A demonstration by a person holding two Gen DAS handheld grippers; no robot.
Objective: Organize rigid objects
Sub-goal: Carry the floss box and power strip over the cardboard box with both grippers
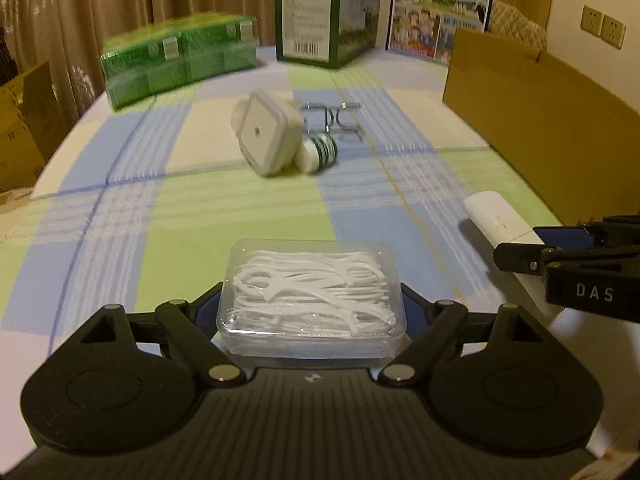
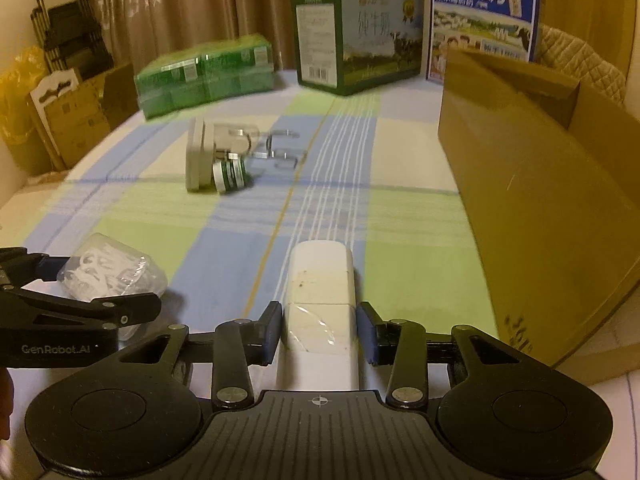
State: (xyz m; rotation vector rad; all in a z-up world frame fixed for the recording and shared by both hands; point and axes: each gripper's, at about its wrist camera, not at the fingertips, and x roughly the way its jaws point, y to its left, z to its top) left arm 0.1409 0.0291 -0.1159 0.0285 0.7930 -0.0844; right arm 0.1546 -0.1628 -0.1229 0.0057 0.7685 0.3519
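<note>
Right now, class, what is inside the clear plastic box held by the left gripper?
The clear plastic box holds a pile of white floss picks. The left gripper covers its lower sides, so the bottom layer and count stay hidden.

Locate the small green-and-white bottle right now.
The bottle lies on its side mid-table, against the right of the square white box, with clear hooks just behind.

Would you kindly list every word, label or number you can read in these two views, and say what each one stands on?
"DAS": on the right gripper.
"GenRobot.AI": on the left gripper.
"纯牛奶", large: on the blue milk carton.
"纯牛奶", fainter: on the green milk carton.
Too small or blurred: the green carton's white panel and barcode, the labels on the green wrapped pack, and the print on the cardboard box.
</note>
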